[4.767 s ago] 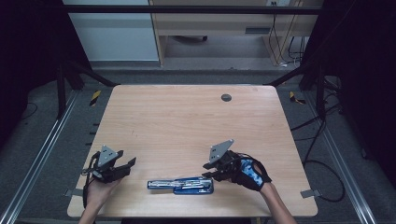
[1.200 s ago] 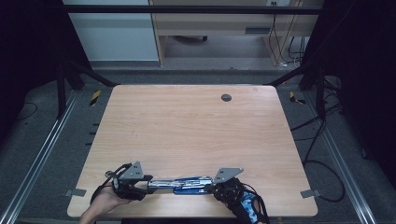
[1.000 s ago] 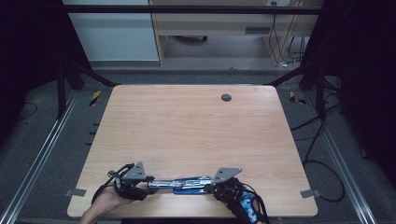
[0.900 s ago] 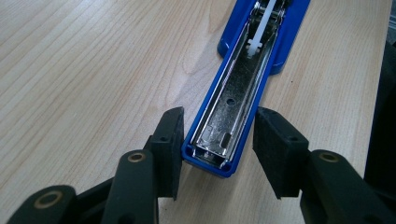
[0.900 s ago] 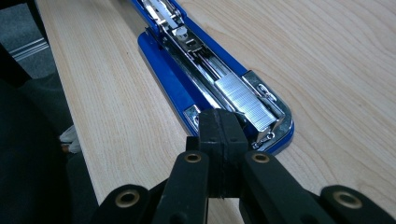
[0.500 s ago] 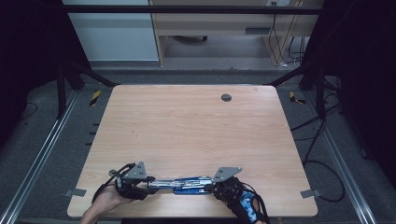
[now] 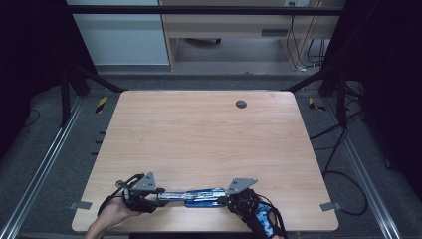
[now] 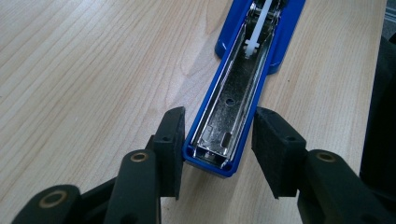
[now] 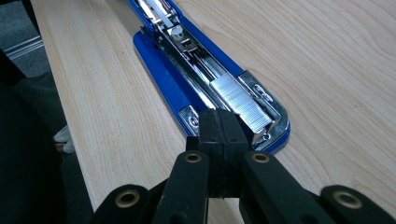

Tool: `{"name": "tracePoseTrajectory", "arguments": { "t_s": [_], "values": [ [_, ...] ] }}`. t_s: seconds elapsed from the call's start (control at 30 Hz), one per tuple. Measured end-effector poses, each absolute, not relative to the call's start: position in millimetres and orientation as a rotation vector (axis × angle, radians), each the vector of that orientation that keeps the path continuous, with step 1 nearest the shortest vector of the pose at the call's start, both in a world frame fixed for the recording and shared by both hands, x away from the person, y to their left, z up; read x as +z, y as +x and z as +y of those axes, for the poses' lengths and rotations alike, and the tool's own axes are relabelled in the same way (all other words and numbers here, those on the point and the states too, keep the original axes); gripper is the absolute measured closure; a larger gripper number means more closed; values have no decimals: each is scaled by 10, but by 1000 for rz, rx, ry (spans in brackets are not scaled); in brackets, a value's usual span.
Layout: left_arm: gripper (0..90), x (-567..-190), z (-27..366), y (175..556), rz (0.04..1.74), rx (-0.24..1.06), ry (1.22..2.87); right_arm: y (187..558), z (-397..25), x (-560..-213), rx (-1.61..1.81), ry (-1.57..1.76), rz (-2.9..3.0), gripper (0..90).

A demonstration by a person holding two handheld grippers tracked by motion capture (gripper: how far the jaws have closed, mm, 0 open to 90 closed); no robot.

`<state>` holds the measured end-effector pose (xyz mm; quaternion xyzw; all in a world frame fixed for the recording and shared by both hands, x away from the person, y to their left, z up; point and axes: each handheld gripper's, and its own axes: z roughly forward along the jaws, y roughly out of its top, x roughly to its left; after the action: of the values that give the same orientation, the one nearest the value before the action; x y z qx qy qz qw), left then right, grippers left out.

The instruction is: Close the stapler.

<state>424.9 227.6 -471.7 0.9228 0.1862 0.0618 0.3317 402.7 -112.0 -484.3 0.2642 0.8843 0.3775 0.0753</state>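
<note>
Reloading an opened blue stapler [image 7: 199, 196] appears to be the step in hand: it lies flat near the table's [image 7: 209, 139] front edge, folded out full length between the two grippers.

In the left gripper view, the left gripper [image 8: 217, 140] straddles the end of the stapler's upper arm [image 8: 229, 107]. Its jaws stand apart; the near-side pad [image 8: 173, 140] touches or almost touches the blue wall, while the other pad [image 8: 271, 144] stands just clear. The channel directly ahead of this claw is empty and shiny.

In the right gripper view, the right gripper [image 9: 223, 154] has its jaws pressed together with nothing visibly between them. Its tips sit against the front end of the base, immediately before the strip of staples [image 9: 240, 102] lying loose at a slight angle across the magazine [image 9: 187, 51].

Judgement: to do the step well, the left claw should close squarely to pin the stapler, and the right should nudge the strip gently until it drops parallel into the rail; sideways force risks breaking the strip.

Pose: in the high view both hands enter low from the front edge, the grippers facing each other along the stapler's axis, the right hand [image 7: 261, 224] gloved in blue.
</note>
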Motion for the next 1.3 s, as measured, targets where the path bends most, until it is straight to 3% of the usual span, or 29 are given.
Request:
{"name": "tracePoseTrajectory", "arguments": {
  "t_s": [1.3],
  "values": [
    [570, -4504, 2295, 4213, 476, 184, 2319, 4033, -1117, -4843, 1130, 785, 2650, 900]
  ]
}}
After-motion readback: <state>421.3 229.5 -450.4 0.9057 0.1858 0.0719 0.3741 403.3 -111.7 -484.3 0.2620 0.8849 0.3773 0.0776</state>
